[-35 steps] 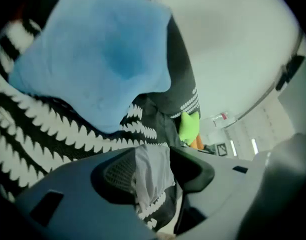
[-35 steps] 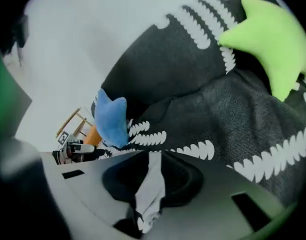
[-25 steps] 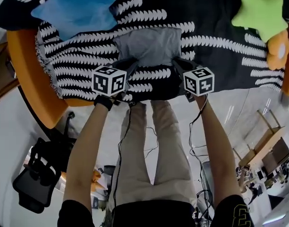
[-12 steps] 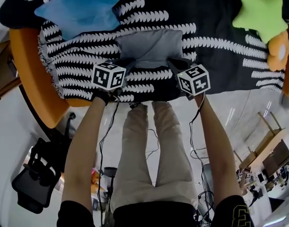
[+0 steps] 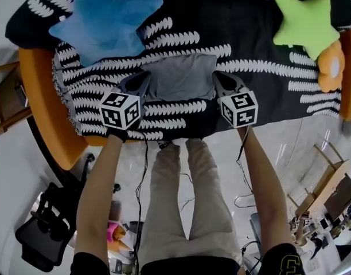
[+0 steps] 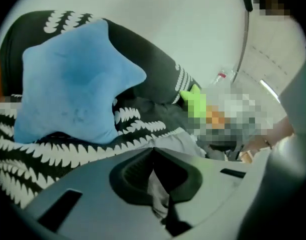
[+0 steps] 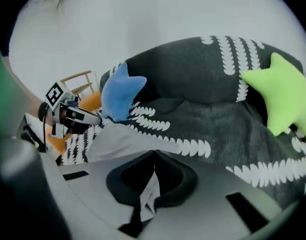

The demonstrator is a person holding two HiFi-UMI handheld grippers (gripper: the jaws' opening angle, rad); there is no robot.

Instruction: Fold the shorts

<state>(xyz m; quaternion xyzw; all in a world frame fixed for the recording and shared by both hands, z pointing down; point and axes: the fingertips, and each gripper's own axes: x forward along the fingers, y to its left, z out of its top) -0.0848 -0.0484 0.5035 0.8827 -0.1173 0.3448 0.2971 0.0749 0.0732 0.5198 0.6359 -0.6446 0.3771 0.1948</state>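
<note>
The grey shorts lie on a black-and-white patterned blanket, between my two grippers. My left gripper is shut on grey fabric at the shorts' left edge. In the left gripper view a fold of that cloth hangs pinched between the jaws of the left gripper. My right gripper is shut on the right edge. The right gripper view shows the right gripper with cloth in its jaws, and the shorts stretching away to the left gripper.
A blue star cushion lies just beyond the shorts on the left. A green star cushion and an orange cushion are at the far right. An orange seat edge curves down the left side. A black office chair stands on the floor.
Both grippers have risen and moved away from the person, carrying the shorts' side edges with them. They also stand a little further apart and have rolled.
</note>
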